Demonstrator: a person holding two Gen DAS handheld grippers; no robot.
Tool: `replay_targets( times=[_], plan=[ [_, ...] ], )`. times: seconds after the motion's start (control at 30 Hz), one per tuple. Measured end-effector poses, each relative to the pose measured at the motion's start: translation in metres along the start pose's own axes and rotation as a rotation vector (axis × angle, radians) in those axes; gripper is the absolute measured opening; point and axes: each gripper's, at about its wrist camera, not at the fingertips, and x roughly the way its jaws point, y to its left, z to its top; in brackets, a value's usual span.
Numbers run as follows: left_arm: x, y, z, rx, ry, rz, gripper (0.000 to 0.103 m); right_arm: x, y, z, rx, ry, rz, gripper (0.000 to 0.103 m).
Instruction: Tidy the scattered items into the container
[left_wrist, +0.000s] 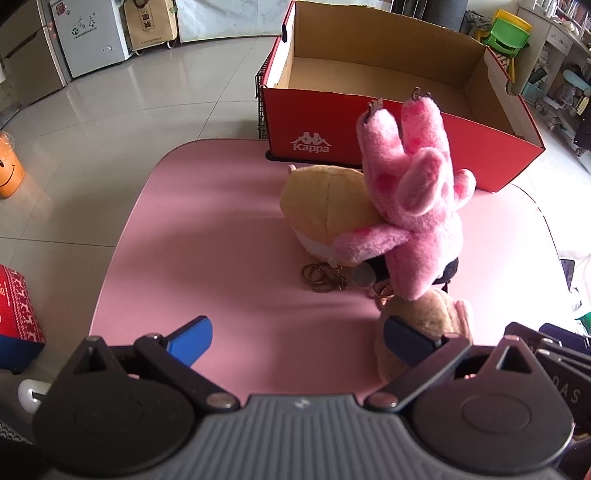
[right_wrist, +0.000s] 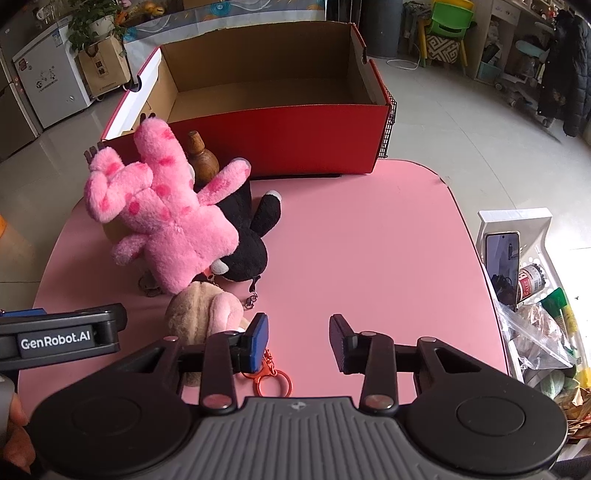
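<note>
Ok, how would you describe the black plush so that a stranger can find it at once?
On the pink table, in front of the red box, some plush toys lie in a heap. The black plush lies half under the pink plush. It is the only dark toy there, and one limb has a white tip.

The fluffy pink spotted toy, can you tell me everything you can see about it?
The fluffy pink plush toy with darker pink spots looks soft and furry. It lies on top of the pile with its limbs spread, two long parts pointing toward the red cardboard box. It rests on a black plush toy and against a yellow plush toy.
</note>
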Motion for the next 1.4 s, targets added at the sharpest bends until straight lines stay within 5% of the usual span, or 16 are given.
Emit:
replay_targets(
  times=[0.1, 0.47, 0.63, 0.77, 0.93, 1.4],
  plan=[
    [-0.001, -0.002, -0.001, 0.008, -0.006, 0.003, 0.103, 0.002, 0.001, -0.001, 0.000, 0.012, -0.004, 0.046],
    [0.002, -0.003, -0.005, 0.007, -0.006, -0.010, 0.103, 0.002, -0.003, -0.002, 0.036, 0.015, 0.013, 0.056],
    [0.000, -0.010, -0.007, 0.048, -0.025, 0.047, 0.103, 0.001, -0.005, -0.002, 0.042, 0.026, 0.052, 0.056],
    [-0.001, -0.009, -0.009, 0.030, -0.006, 0.008, 0.103, -0.001, -0.006, -0.001, 0.029, 0.022, 0.043, 0.057],
    [-0.001, -0.011, -0.012, 0.042, 0.009, 0.029, 0.103, -0.007, -0.010, 0.000, 0.041, -0.003, 0.067, 0.066],
    [-0.009, -0.007, -0.006, 0.016, 0.007, 0.028, 0.103, -0.008, -0.024, 0.003, 0.084, -0.008, 0.099, 0.067]
  ],
)
